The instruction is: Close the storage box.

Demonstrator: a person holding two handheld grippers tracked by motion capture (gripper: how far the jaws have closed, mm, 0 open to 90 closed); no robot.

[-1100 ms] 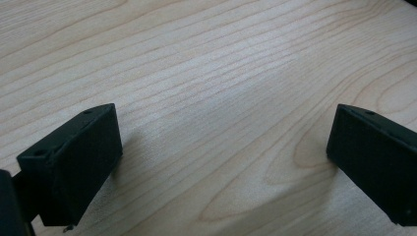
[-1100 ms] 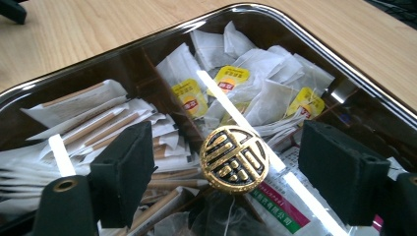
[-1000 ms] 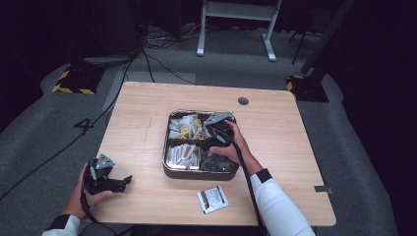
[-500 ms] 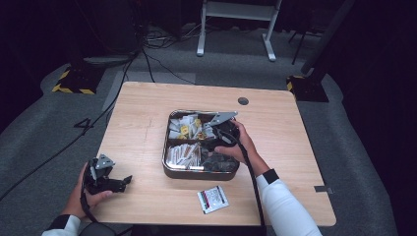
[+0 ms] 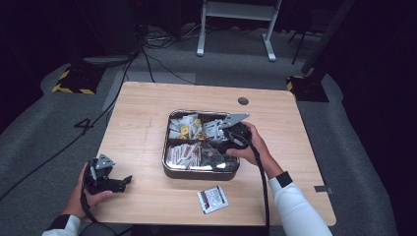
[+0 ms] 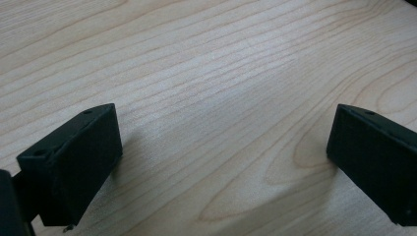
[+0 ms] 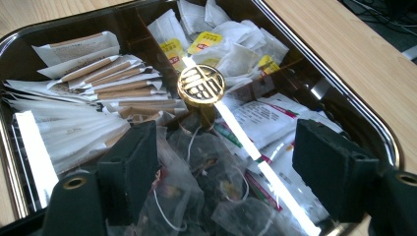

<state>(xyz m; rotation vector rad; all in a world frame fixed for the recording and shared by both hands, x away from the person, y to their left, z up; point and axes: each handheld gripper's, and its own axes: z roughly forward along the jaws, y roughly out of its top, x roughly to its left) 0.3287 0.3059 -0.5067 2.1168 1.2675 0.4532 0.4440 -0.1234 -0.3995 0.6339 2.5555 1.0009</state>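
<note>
A square metal tray [image 5: 166, 147] with a gold centre knob [image 7: 201, 87] sits mid-table, split into compartments. It holds paper stick sachets [image 7: 113, 86], yellow-tagged tea bags [image 7: 216, 44], printed packets [image 7: 268, 118] and mesh tea bags [image 7: 196, 172]. My right gripper [image 5: 210, 136] hovers over the tray's right half, just above the mesh bags [image 7: 226, 162]. Its jaws are open and have just been closing slightly, with nothing pressed between them. My left gripper [image 5: 124, 181] rests open on bare wood [image 6: 221, 147] at the table's front left.
A white printed sachet [image 5: 213, 199] lies on the table in front of the tray. A round cable hole [image 5: 243, 101] is near the table's far edge. Bare wood lies left of the tray. Cables trail from both grippers.
My right gripper has drifted a little to the right and lifted slightly over the tray. The left gripper has stayed put.
</note>
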